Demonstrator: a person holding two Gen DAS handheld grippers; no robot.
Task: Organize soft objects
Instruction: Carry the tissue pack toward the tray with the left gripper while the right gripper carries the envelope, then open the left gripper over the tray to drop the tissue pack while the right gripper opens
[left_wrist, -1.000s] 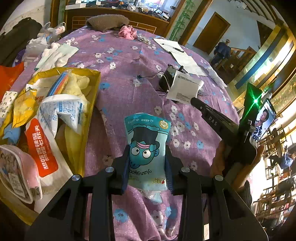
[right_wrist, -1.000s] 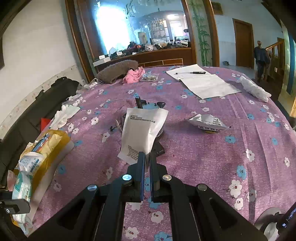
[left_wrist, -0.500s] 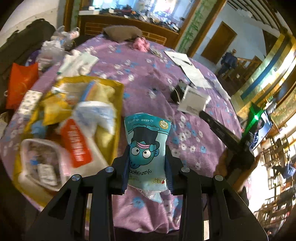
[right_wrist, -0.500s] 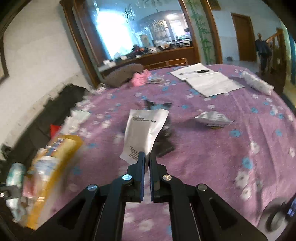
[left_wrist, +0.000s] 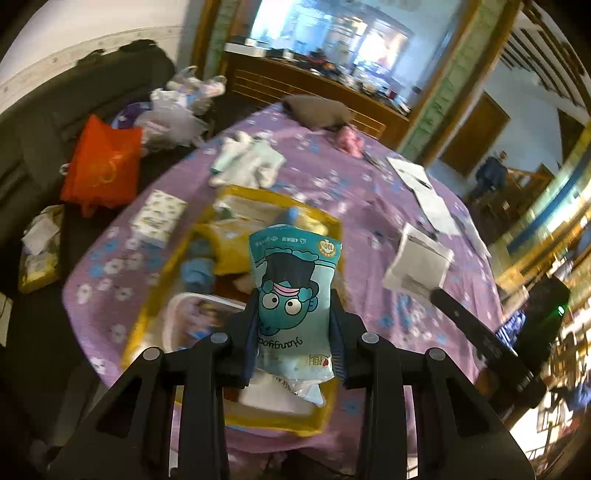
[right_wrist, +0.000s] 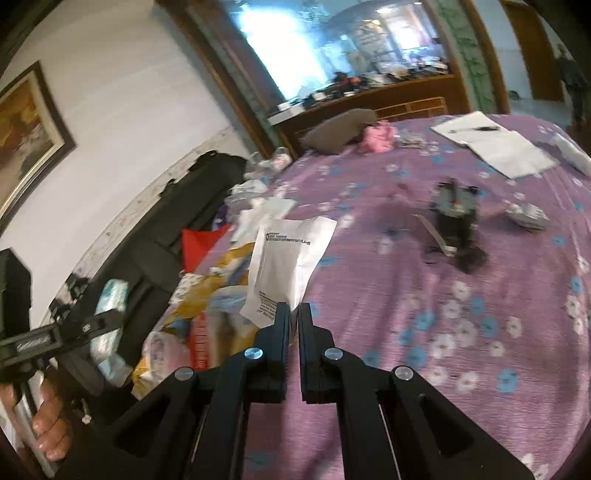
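My left gripper (left_wrist: 294, 314) is shut on a teal cartoon-face soft packet (left_wrist: 293, 295) and holds it above the yellow tray (left_wrist: 332, 225) filled with soft packets. My right gripper (right_wrist: 291, 314) is shut on a flat white pouch (right_wrist: 286, 258) and holds it in the air over the tray's right edge (right_wrist: 225, 258). The white pouch also shows in the left wrist view (left_wrist: 419, 262), with the right gripper's finger (left_wrist: 465, 325) under it. The left gripper with its teal packet (right_wrist: 110, 295) shows at the left of the right wrist view.
The table has a purple flowered cloth (right_wrist: 461, 314). On it lie white gloves (left_wrist: 247, 162), a small patterned tissue pack (left_wrist: 157, 218), a black device (right_wrist: 456, 214), papers (right_wrist: 498, 144), a pink cloth (right_wrist: 376, 136) and a brown cushion (right_wrist: 340, 129). An orange bag (left_wrist: 101, 162) sits on a dark sofa at left.
Both grippers have swung left and up with their packets. The left one now hangs over the yellow tray; the right one has come over to the tray's edge.
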